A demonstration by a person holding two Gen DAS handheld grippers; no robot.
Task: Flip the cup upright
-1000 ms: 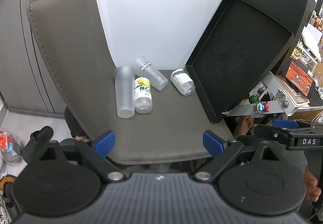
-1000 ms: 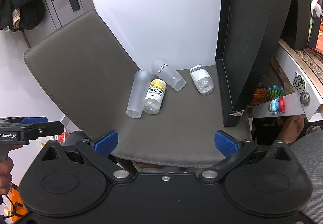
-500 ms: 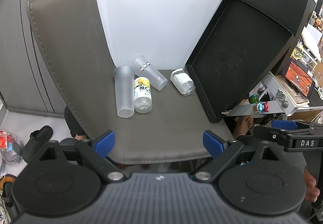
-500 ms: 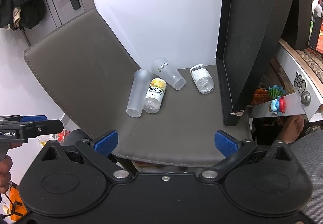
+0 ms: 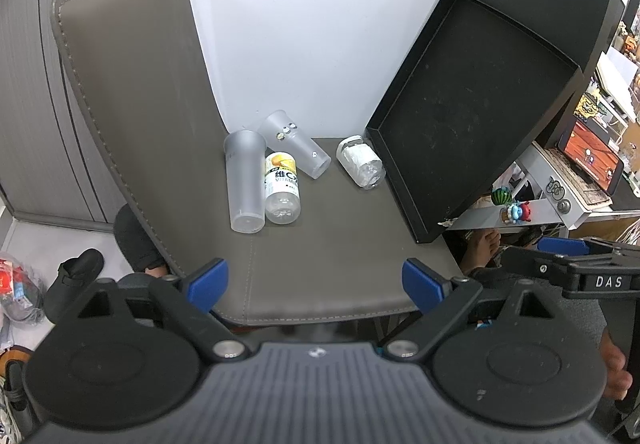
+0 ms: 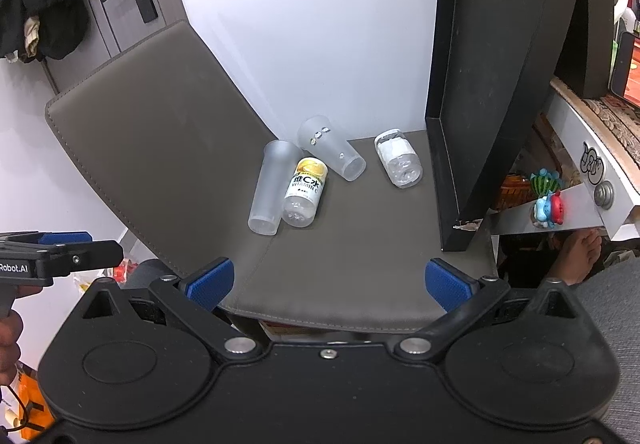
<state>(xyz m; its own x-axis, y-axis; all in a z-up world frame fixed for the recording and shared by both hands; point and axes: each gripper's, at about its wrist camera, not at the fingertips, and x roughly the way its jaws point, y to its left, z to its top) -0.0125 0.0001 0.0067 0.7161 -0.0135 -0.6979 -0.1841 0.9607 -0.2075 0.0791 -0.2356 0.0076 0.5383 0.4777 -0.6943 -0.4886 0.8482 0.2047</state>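
Observation:
Two frosted cups lie on their sides at the back of the grey chair seat (image 5: pixel 320 264) (image 6: pixel 340 264). The tall cup (image 5: pixel 245 182) (image 6: pixel 274 188) lies on the left. The shorter cup with small stickers (image 5: pixel 294 149) (image 6: pixel 332 153) lies behind, its mouth toward the wall. My left gripper (image 5: pixel 316 280) is open and empty over the seat's front edge. My right gripper (image 6: pixel 330 278) is open and empty there too. Each gripper is well short of the cups.
A vitamin water bottle (image 5: pixel 282 186) (image 6: pixel 304 192) lies against the tall cup. A small clear bottle (image 5: pixel 360 162) (image 6: pixel 398 163) lies to the right. A black tray (image 5: pixel 460 124) (image 6: pixel 492 84) leans upright at the seat's right. The chair back (image 5: pixel 140 104) rises on the left.
Both views have shifted only slightly. The cups and bottles have not moved. Both grippers stay open.

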